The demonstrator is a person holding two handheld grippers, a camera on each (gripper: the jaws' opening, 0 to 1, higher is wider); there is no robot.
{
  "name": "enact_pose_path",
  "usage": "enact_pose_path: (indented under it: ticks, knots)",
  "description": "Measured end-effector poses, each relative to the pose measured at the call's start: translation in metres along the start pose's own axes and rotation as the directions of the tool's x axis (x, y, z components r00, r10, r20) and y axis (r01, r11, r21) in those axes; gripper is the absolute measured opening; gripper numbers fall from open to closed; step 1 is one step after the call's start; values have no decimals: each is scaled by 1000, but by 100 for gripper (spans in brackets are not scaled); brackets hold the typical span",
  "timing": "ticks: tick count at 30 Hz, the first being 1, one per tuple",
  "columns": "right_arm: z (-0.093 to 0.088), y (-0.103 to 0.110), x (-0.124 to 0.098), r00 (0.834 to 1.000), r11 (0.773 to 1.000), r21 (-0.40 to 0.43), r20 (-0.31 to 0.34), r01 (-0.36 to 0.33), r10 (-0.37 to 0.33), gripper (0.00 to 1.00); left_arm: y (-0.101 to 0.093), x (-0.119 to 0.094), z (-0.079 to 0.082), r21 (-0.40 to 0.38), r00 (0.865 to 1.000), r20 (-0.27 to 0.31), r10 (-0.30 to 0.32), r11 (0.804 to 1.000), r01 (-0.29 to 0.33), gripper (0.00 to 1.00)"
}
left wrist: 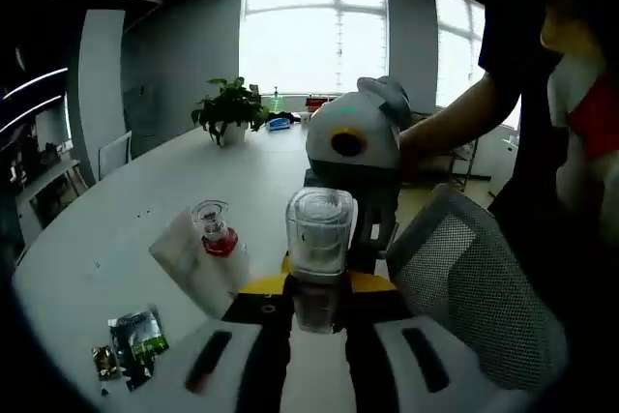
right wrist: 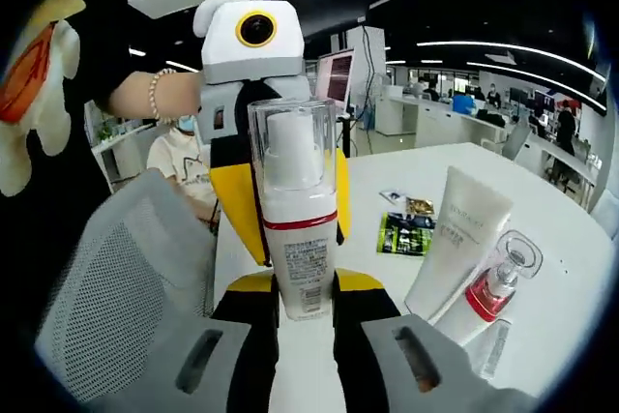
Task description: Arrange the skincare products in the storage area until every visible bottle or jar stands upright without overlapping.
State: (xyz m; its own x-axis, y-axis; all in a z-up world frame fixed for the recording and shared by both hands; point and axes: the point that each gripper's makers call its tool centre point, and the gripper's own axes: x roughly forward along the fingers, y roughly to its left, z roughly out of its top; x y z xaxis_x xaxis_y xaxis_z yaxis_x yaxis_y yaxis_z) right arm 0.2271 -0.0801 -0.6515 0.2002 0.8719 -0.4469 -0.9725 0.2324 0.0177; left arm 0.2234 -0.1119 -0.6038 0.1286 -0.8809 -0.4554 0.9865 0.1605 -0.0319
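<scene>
A white pump bottle (right wrist: 300, 239) with a clear cap and a red band stands upright between my right gripper's (right wrist: 307, 302) jaws, which are shut on its lower body. The same bottle (left wrist: 319, 244) sits between my left gripper's (left wrist: 319, 311) jaws, also shut on it. The two grippers face each other across the bottle, the right gripper (left wrist: 353, 142) and the left gripper (right wrist: 256, 45) each showing behind it. A white tube (right wrist: 455, 239) (left wrist: 189, 258) lies on the white table (left wrist: 145, 191). A small clear-capped bottle with a red collar (right wrist: 498, 282) (left wrist: 215, 229) rests against the tube.
Several dark sachets (right wrist: 406, 224) (left wrist: 131, 340) lie on the table near the tube. A grey mesh chair (left wrist: 474, 287) (right wrist: 126, 278) stands at the table edge beside the grippers. A potted plant (left wrist: 230, 108) sits at the far end. A person's arm (left wrist: 455, 118) holds the right gripper.
</scene>
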Motion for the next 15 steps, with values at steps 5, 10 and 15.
enact_pose_path:
  ticks: [5,10,15]
  knots:
    - [-27,-7,10,999,1000,5,-34,9,-9,20,6,17,-23,-6,1000,-27,-9,1000,9,16]
    - [-49,-15,18,998,1000,-7,-63,20,-21,20,12,31,-41,-7,999,-46,2,1000,-2,16]
    - [-63,-22,22,996,1000,-4,-85,28,-28,20,18,43,-53,-15,998,-59,2,1000,-3,16]
